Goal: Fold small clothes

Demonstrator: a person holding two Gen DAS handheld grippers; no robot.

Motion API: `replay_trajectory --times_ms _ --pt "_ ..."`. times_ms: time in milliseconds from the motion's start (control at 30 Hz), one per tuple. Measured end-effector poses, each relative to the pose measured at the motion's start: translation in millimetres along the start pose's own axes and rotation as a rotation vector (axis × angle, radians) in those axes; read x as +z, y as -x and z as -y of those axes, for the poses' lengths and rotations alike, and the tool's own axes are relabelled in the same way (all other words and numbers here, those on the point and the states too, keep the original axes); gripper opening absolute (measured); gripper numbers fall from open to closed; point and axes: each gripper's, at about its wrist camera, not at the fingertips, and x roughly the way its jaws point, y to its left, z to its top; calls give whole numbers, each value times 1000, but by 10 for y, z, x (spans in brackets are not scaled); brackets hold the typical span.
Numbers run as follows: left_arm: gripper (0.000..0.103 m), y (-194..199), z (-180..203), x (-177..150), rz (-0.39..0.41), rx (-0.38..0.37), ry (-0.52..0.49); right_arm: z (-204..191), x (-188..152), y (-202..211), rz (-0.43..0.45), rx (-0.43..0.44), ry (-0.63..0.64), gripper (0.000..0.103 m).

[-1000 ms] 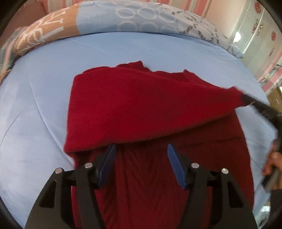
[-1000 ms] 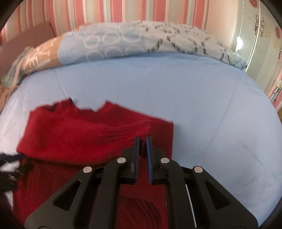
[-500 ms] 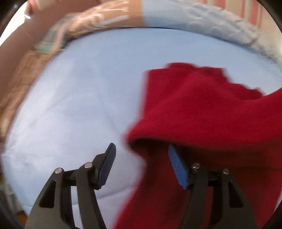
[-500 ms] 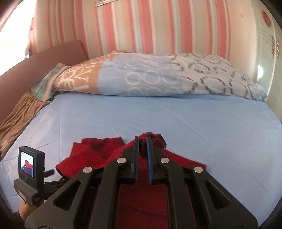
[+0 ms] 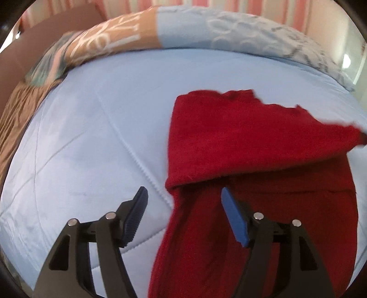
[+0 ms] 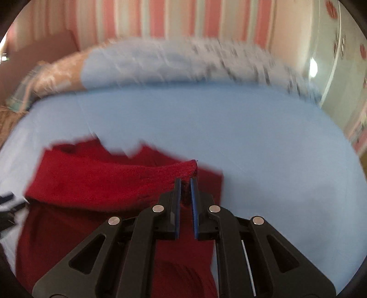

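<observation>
A red knit garment (image 5: 247, 146) lies on the light blue bedspread (image 5: 91, 137), its upper part folded over the lower part. My left gripper (image 5: 183, 201) is open and empty, low over the garment's left edge at the fold. In the right wrist view my right gripper (image 6: 185, 183) is shut on the right corner of the folded layer of the red garment (image 6: 103, 181) and holds that corner a little above the lower layer. The left gripper's tips show at the far left of the right wrist view.
A patterned blue, white and orange duvet (image 5: 183, 29) lies rolled along the far side of the bed. A brown cover (image 5: 11, 119) lies at the left edge. A striped pink wall (image 6: 183, 18) stands behind. A wardrobe (image 6: 332, 57) is at the right.
My left gripper stayed open and swung left, then partly back, and now sits over the garment's left edge. My right gripper stayed shut on the corner and lowered it toward the bed.
</observation>
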Motion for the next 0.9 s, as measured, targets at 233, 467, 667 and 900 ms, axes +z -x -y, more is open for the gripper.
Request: replay_trajectory --times_ms 233,467,667,900 --pt "68 -49 42 230 42 11 -52 76 -459 -417 -144 13 -32 9" --pt "70 -299 349 571 8 -41 -122 48 -183 -103 -71 65 -59 38" --pt "72 -664 516 452 -46 8 -170 -143 -129 -19 -50 60 13 46" --pt "86 -529 441 370 35 11 -192 -50 -252 -60 -73 93 -21 52"
